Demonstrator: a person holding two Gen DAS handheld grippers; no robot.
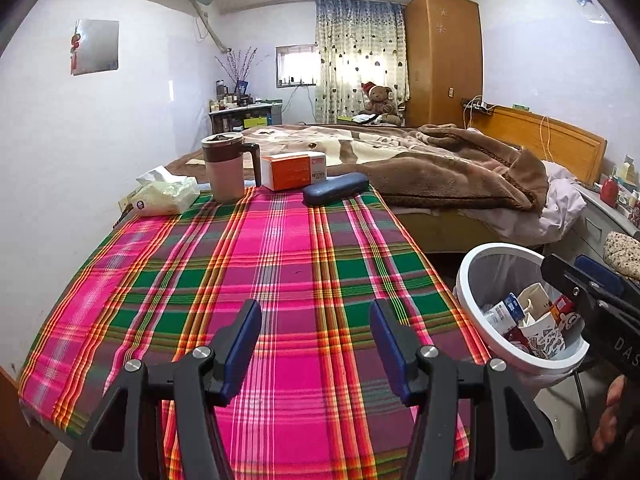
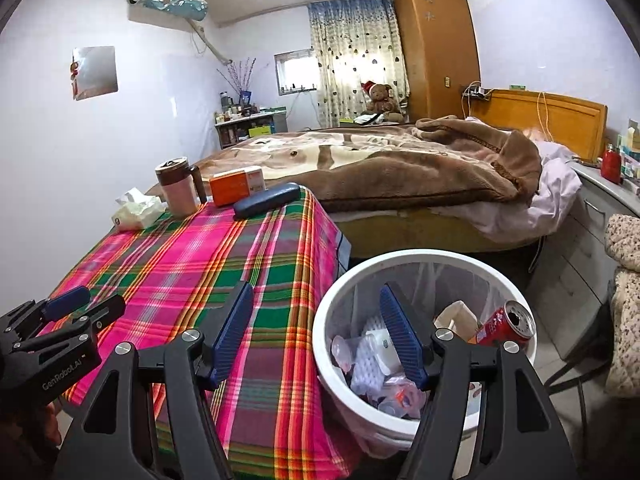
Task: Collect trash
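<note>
A white trash bin with a clear liner stands beside the table's right edge. It holds a red soda can, paper cups, plastic cups and wrappers. My right gripper is open and empty, one finger over the plaid tablecloth, the other over the bin. In the left wrist view my left gripper is also open and empty above the tablecloth, with the bin and the right gripper at its right. The left gripper shows at the left of the right wrist view.
At the table's far end stand a lidded mug, an orange box, a dark glasses case and a tissue pack. Behind them is a bed with a brown blanket. A drawer cabinet and a cushioned chair stand to the right.
</note>
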